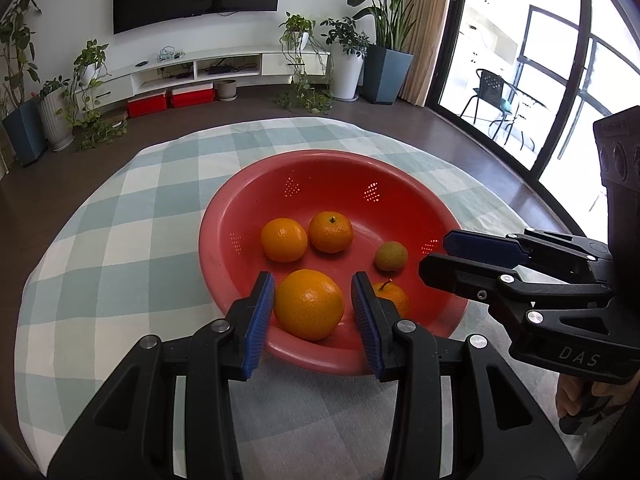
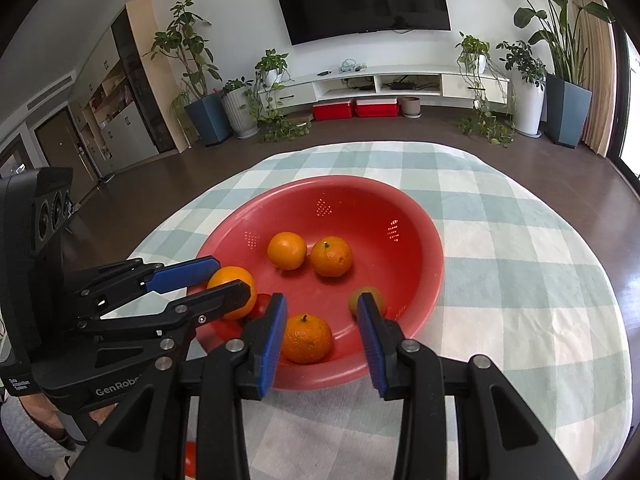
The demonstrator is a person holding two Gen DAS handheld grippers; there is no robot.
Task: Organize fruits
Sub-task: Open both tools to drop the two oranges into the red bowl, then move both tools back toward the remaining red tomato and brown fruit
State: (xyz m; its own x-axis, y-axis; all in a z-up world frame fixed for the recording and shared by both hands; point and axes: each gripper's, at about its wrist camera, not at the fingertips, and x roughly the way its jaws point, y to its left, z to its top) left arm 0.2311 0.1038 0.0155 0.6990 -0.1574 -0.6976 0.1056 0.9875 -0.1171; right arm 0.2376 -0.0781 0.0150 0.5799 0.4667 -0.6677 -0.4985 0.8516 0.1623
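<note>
both grippers hang over the near rim of the red bowl [image 1: 224, 216], left gripper [image 1: 314, 308] parted around but clear of the large orange [image 1: 309, 304], right gripper [image 2: 322, 330] likewise empty about a stemmed orange [image 2: 306, 338]; recommend centring pads before closing gently.

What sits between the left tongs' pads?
In the left wrist view, the largest orange sits between the left tongs, inside the red colander; small gaps show either side, so no grip.
</note>
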